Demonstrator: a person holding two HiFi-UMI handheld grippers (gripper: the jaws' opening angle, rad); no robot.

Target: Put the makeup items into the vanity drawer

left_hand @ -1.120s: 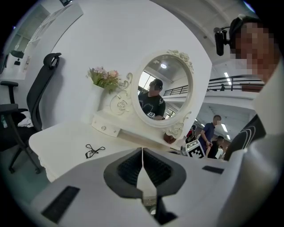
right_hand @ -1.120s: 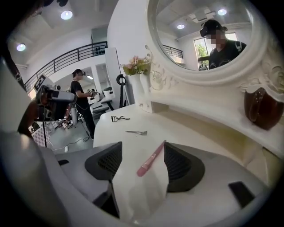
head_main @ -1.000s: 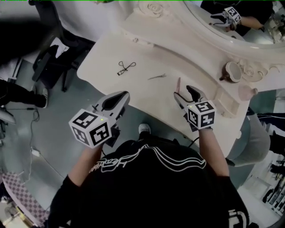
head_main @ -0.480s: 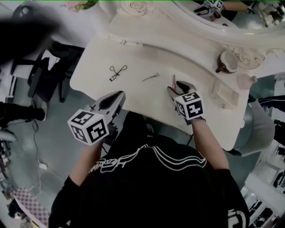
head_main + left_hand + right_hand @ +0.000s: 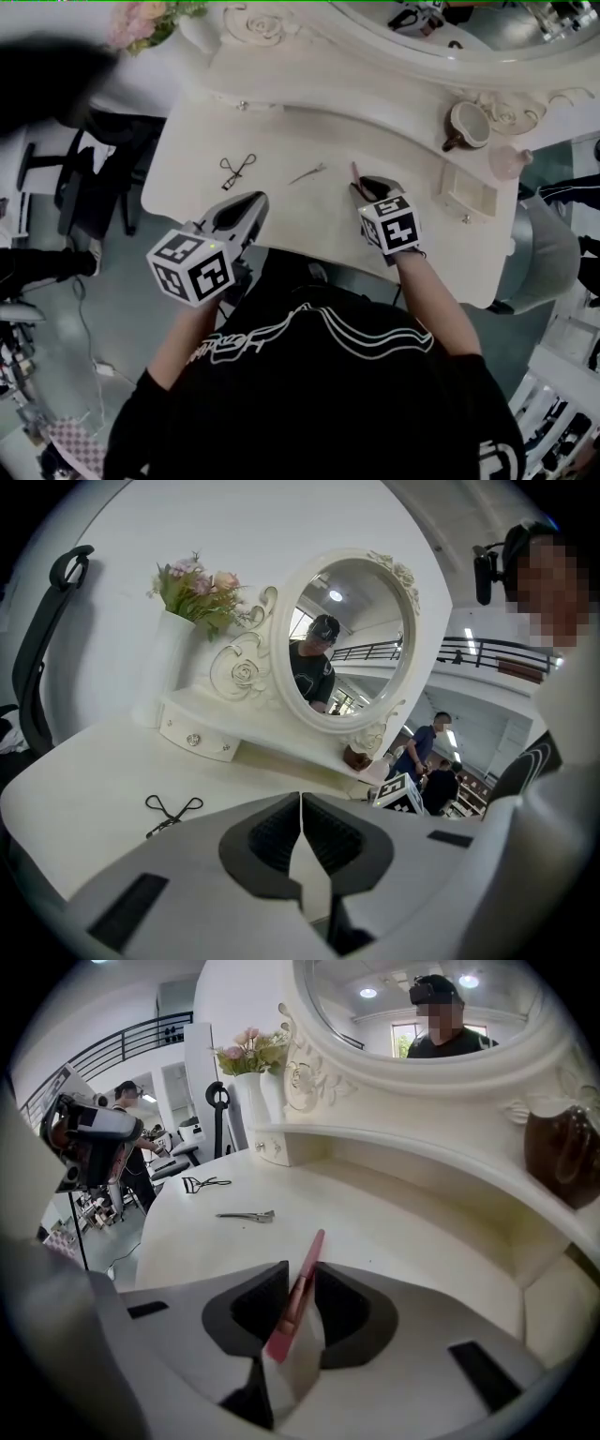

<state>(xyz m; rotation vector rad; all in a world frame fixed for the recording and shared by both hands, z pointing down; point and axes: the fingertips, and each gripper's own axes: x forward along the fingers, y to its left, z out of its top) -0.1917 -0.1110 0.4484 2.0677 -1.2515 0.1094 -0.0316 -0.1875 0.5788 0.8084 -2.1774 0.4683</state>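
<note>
A thin pink makeup stick (image 5: pixel 306 1274) stands tilted between the pads of my right gripper (image 5: pixel 302 1267), whose jaws have just been closing on it. From above, the pink stick (image 5: pixel 355 178) pokes out ahead of the right gripper (image 5: pixel 367 187) over the white vanity top (image 5: pixel 281 211). A black eyelash curler (image 5: pixel 237 169) and a silver hair clip (image 5: pixel 307 173) lie further left on the top. My left gripper (image 5: pixel 247 204) hovers at the vanity's front edge, shut and empty (image 5: pixel 300 803). A small open drawer (image 5: pixel 469 192) sits to the right.
The oval mirror (image 5: pixel 349 635) rises behind a raised shelf with a shut knobbed drawer (image 5: pixel 192 740). A brown cup (image 5: pixel 466 124) and a pink dish (image 5: pixel 511 161) stand on the shelf's right end, a flower vase (image 5: pixel 183 621) at its left. A black chair (image 5: pixel 89 178) stands left of the vanity.
The right gripper's jaws have narrowed from wide apart onto the pink stick and it has sunk a little. The left gripper has edged toward the vanity's front edge.
</note>
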